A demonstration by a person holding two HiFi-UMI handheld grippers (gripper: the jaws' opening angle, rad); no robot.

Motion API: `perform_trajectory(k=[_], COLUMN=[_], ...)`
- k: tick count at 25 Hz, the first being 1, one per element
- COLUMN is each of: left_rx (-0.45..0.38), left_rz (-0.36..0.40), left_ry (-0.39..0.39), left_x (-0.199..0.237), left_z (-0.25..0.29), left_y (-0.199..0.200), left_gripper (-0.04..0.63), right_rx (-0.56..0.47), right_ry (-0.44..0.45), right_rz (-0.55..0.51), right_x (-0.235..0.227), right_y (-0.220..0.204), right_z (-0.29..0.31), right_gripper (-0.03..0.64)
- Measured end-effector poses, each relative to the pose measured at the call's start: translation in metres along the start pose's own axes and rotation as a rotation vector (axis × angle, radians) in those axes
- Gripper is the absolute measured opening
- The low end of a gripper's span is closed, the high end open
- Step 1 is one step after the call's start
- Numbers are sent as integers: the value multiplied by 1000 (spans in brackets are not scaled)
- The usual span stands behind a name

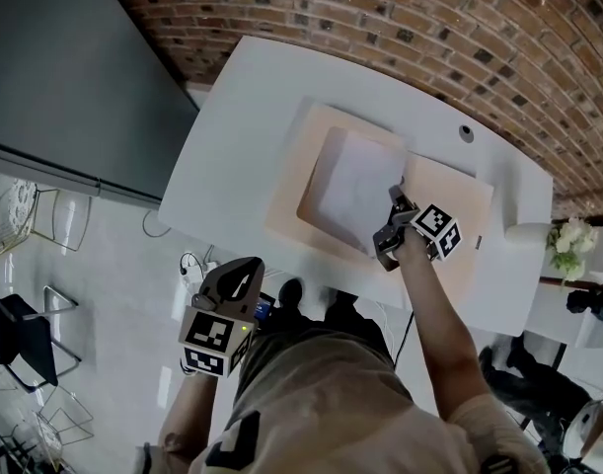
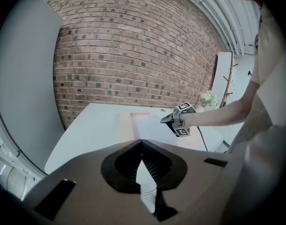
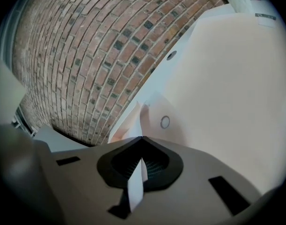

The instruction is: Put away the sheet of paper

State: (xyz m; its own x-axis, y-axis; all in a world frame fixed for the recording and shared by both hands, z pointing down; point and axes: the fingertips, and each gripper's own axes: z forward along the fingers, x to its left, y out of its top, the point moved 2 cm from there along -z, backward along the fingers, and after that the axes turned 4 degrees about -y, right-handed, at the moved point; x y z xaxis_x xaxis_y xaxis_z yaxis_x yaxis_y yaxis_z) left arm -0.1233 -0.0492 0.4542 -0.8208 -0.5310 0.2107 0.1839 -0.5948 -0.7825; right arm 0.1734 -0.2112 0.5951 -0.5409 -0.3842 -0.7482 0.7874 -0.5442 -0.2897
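Brick wall (image 1: pixel 429 28) behind a white worktop (image 1: pixel 232 126) – on it lies a beige mat (image 1: pixel 296 181). The sheet of paper (image 1: pixel 355 186) rests over the mat, its near edge raised. Right claw (image 1: pixel 392 233) – pressed together on that edge, the paper pinched between its jaws. Left claw (image 1: pixel 237 275) is held low, off the worktop, near the person's body, with its tips closed together and holding nothing.

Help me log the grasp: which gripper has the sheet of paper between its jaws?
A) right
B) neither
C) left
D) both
A: the right gripper is closed on an edge of the sheet of paper, while the left gripper is shut on nothing, held off the table.
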Motion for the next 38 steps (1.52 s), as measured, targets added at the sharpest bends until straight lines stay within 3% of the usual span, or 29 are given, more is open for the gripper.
perform_trajectory(k=[9, 19, 26, 38], left_rx=[30, 29, 39, 51], left_rz=[-2, 8, 17, 10], left_ry=[-10, -13, -10, -4], left_x=[0, -4, -7, -5], left_z=[-2, 0, 1, 2], left_y=[-5, -5, -7, -8], left_gripper=[14, 14, 14, 14], right_rx=[-10, 33, 7, 55], right_ry=[50, 67, 113, 136], right_rz=[116, 102, 214, 167], right_x=[-4, -9, -9, 3], right_y=[-7, -18, -17, -22], right_z=[4, 7, 11, 20], right_gripper=[23, 23, 23, 23])
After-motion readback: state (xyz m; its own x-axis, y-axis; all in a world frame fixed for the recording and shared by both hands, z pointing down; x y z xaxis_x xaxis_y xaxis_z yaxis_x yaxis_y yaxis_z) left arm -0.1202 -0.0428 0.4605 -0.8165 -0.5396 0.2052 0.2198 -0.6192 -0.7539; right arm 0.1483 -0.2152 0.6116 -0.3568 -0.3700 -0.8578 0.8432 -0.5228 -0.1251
